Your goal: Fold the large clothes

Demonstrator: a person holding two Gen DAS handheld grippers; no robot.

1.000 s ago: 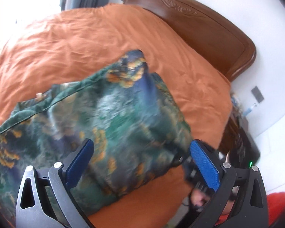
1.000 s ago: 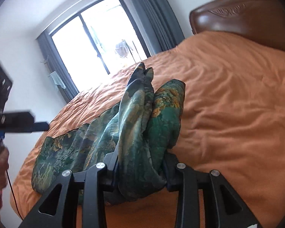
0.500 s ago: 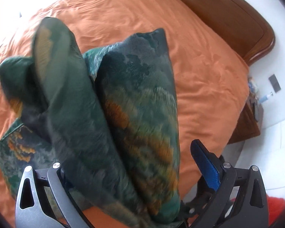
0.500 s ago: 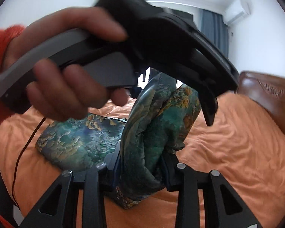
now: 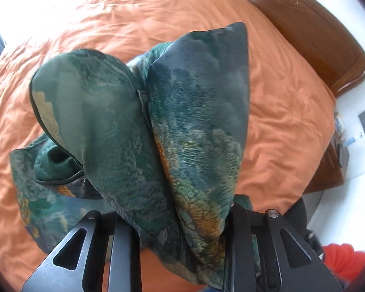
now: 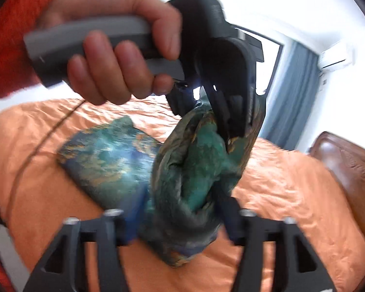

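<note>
Left gripper (image 5: 175, 221) closing on green patterned garment (image 5: 194, 131); right gripper (image 6: 180, 219) opening, cloth between; hand over gently, keeping layers bunched.

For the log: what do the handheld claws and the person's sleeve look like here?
The left claw has a grey handle, a black body and a thin dark cable trailing from it. The right claw shows black fingers with triangular cut-outs and silver screws. The person wears a fuzzy red knit sleeve.

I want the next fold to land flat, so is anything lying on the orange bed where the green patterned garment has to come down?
Nothing visible does: the orange bedspread around the green garment lies bare.
</note>
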